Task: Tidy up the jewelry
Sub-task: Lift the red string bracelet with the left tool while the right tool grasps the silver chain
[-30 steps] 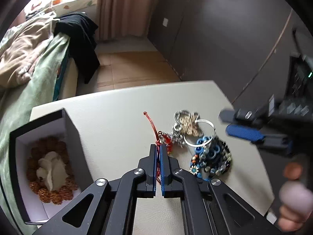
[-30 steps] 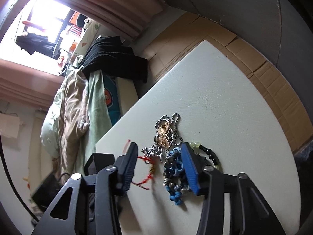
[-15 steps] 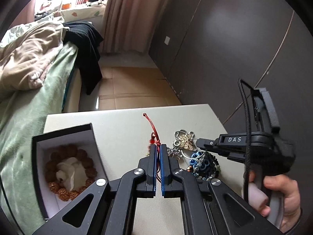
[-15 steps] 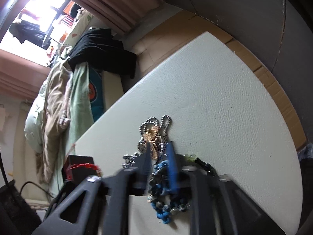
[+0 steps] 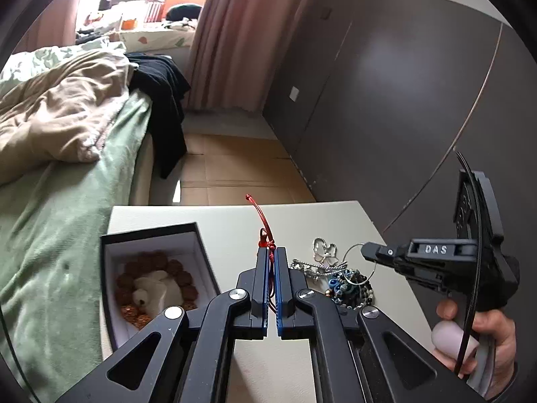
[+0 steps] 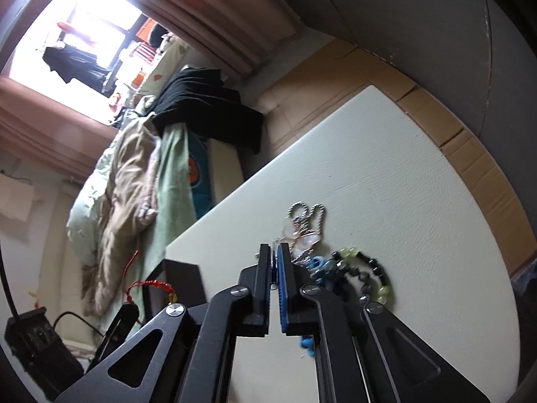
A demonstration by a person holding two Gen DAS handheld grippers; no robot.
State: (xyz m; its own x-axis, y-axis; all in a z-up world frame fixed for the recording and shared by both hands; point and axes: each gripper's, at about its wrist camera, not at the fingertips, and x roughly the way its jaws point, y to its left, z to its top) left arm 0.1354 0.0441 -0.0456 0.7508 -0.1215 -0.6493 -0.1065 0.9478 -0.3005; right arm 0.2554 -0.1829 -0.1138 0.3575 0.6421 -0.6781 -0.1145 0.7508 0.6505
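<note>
My left gripper (image 5: 272,252) is shut on a red cord bracelet (image 5: 261,220) and holds it above the table; the bracelet also shows in the right wrist view (image 6: 152,285). An open black box (image 5: 151,278) with a brown bead bracelet (image 5: 157,262) sits at the left. A jewelry pile (image 5: 339,275) of silver chain, blue beads and dark beads lies on the white table (image 5: 228,221). My right gripper (image 6: 274,252) is shut on a thin silver ring (image 5: 360,263) at the pile (image 6: 335,265).
A bed with green and beige blankets (image 5: 60,141) stands left of the table. Cardboard covers the floor (image 5: 235,168) beyond the table's far edge. A dark wall (image 5: 386,100) runs along the right.
My right gripper closed from wide open onto the silver ring at the pile. My left gripper rose and drew back with the red cord bracelet, bringing the box more into view.
</note>
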